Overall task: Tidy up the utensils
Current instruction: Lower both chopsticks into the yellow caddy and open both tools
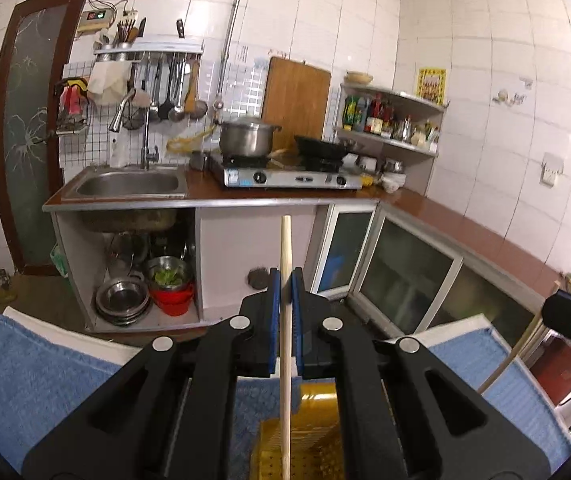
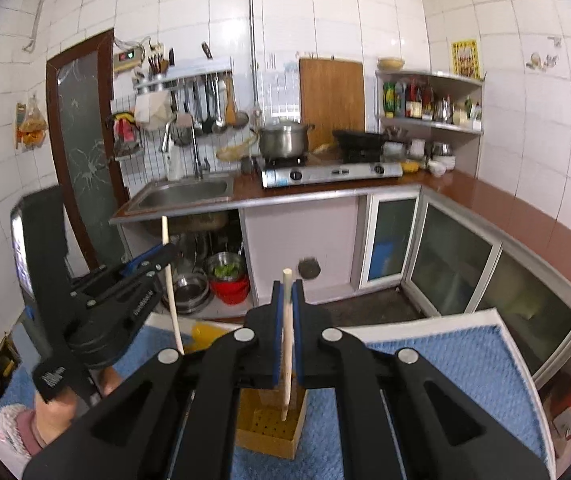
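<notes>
Two chopsticks, one clamped upright in each tool: left tool [image 1: 286, 280], right tool [image 2: 287, 292]; yellow holder box [image 2: 269, 432] directly beneath right chopstick [image 2: 286, 344], nearer.

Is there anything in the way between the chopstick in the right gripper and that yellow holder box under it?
Nothing visible blocks it. The right gripper is shut on its chopstick, whose lower end hangs over the open top of the yellow holder on the blue towel. The left gripper is off to the side.
</notes>
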A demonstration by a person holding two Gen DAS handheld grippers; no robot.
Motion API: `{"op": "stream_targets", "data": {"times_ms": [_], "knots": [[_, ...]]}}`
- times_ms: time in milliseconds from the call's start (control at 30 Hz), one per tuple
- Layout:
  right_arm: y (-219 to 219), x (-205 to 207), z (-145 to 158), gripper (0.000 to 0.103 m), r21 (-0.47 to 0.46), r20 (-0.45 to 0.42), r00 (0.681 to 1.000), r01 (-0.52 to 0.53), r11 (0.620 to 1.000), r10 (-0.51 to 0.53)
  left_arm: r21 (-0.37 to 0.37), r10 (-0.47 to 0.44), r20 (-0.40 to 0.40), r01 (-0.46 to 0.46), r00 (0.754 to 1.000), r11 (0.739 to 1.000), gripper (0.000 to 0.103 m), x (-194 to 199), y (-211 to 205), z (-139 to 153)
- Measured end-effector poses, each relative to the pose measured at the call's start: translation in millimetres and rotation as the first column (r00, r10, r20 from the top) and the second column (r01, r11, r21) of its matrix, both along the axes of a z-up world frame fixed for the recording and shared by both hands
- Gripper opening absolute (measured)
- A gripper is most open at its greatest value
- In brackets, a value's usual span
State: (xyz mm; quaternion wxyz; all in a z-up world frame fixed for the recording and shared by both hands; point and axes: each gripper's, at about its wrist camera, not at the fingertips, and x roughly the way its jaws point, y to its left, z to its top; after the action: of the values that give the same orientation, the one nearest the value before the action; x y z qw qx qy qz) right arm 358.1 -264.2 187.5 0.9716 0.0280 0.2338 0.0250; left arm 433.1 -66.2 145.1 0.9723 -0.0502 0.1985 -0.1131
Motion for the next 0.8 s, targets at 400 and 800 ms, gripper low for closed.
{"op": "stream_targets", "data": {"times_ms": [400, 800], "knots": [[-11, 13, -56, 0.005, 0.019, -0.003, 1.000, 0.000, 1.000, 0.000, 0.070, 0.025, -0.034, -0.023, 0.999, 0.997, 0.005, -10, 3, -41], [-8, 19, -86, 0.005, 0.035, -0.044, 0.999, -0.030, 0.999, 0.032, 0.081, 0.061, -0.061, -0.056, 0.996, 0.995, 0.033, -54, 17, -38]]}}
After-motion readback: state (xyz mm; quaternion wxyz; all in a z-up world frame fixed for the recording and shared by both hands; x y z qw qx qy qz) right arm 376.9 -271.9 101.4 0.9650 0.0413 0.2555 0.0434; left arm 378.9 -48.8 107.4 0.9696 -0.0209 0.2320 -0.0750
